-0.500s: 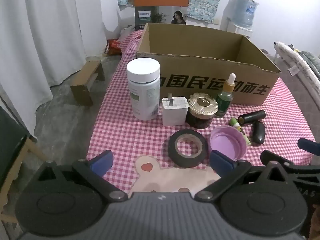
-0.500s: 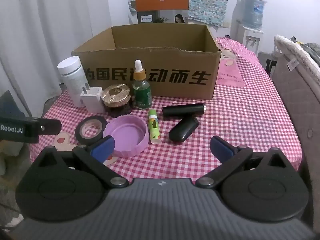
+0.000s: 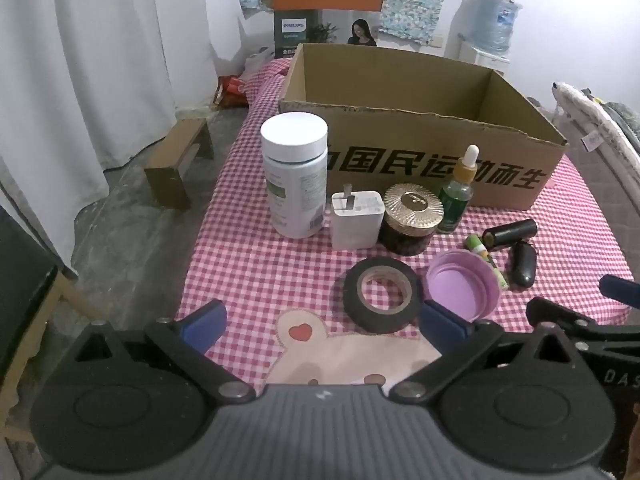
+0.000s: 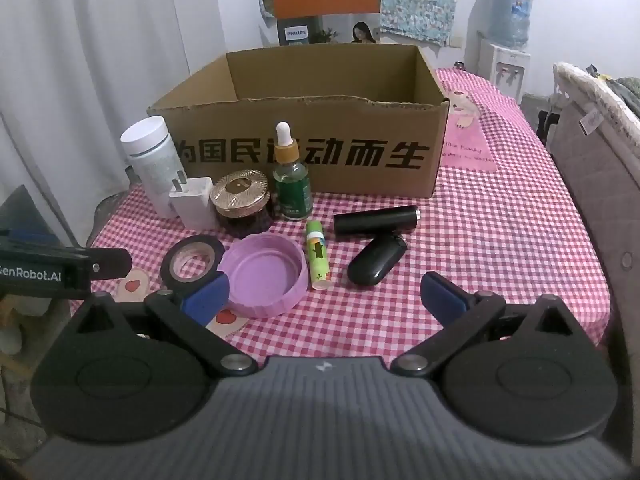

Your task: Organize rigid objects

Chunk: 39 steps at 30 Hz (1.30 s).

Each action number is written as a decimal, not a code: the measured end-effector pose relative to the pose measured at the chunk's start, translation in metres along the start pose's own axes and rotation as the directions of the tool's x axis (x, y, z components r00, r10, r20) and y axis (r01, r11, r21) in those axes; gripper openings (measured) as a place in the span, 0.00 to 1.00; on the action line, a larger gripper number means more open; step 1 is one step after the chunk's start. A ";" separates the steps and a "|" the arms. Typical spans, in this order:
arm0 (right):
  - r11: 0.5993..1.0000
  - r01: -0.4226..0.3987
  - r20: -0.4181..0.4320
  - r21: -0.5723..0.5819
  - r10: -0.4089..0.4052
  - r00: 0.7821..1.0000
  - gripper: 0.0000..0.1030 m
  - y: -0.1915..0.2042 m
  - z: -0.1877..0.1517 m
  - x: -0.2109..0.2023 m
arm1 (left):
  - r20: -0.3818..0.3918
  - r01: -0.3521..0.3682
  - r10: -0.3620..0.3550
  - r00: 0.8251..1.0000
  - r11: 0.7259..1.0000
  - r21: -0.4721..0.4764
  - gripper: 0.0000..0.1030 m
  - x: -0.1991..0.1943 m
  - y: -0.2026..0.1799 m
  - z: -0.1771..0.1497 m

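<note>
An open cardboard box (image 3: 440,160) (image 4: 304,152) stands on the pink checked tablecloth. In front of it stand a white bottle (image 3: 294,180) (image 4: 152,164), a white charger plug (image 3: 356,220) (image 4: 194,202), a gold-lidded jar (image 3: 412,220) (image 4: 242,204) and a green dropper bottle (image 3: 456,196) (image 4: 292,184). Nearer lie a black tape roll (image 3: 382,294) (image 4: 192,264), a purple lid (image 3: 462,290) (image 4: 266,274), a green lip balm (image 4: 318,254), a black cylinder (image 4: 376,220) and a black oval case (image 4: 376,266). My left gripper (image 3: 322,324) and right gripper (image 4: 324,298) hover open and empty at the table's near edge.
A wooden stool (image 3: 176,164) stands on the floor left of the table. A padded chair back (image 4: 600,184) is at the right. A water dispenser (image 4: 508,40) and an orange product box (image 3: 328,8) stand by the far wall.
Both grippers have eased slightly forward and lower toward the objects; nothing on the table has moved.
</note>
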State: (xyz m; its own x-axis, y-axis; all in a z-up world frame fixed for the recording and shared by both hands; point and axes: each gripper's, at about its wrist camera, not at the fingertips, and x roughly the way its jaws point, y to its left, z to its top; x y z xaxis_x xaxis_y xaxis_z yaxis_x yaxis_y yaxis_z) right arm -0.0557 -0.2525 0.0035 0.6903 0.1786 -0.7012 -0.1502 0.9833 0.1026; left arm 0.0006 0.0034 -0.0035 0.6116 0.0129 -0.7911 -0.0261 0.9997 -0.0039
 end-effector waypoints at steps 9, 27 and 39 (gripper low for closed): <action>1.000 0.001 -0.006 -0.008 -0.001 1.000 0.99 0.003 -0.001 0.001 | -0.001 -0.005 0.005 1.000 1.000 0.005 1.00 0.000 0.000 0.000; 1.000 0.001 -0.009 -0.010 -0.001 1.000 0.99 0.002 0.000 0.002 | -0.004 -0.016 0.016 1.000 1.000 0.016 1.00 0.000 -0.003 0.000; 1.000 -0.001 -0.011 -0.010 0.001 1.000 0.99 0.002 0.001 0.003 | -0.010 -0.017 0.017 1.000 1.000 0.019 1.00 0.000 -0.003 0.000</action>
State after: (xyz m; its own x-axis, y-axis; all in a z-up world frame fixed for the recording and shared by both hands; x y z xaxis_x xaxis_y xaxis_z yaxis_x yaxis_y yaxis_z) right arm -0.0530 -0.2502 0.0022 0.6824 0.1788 -0.7088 -0.1574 0.9828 0.0964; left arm 0.0005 0.0003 -0.0039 0.6032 0.0301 -0.7970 -0.0219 0.9995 0.0212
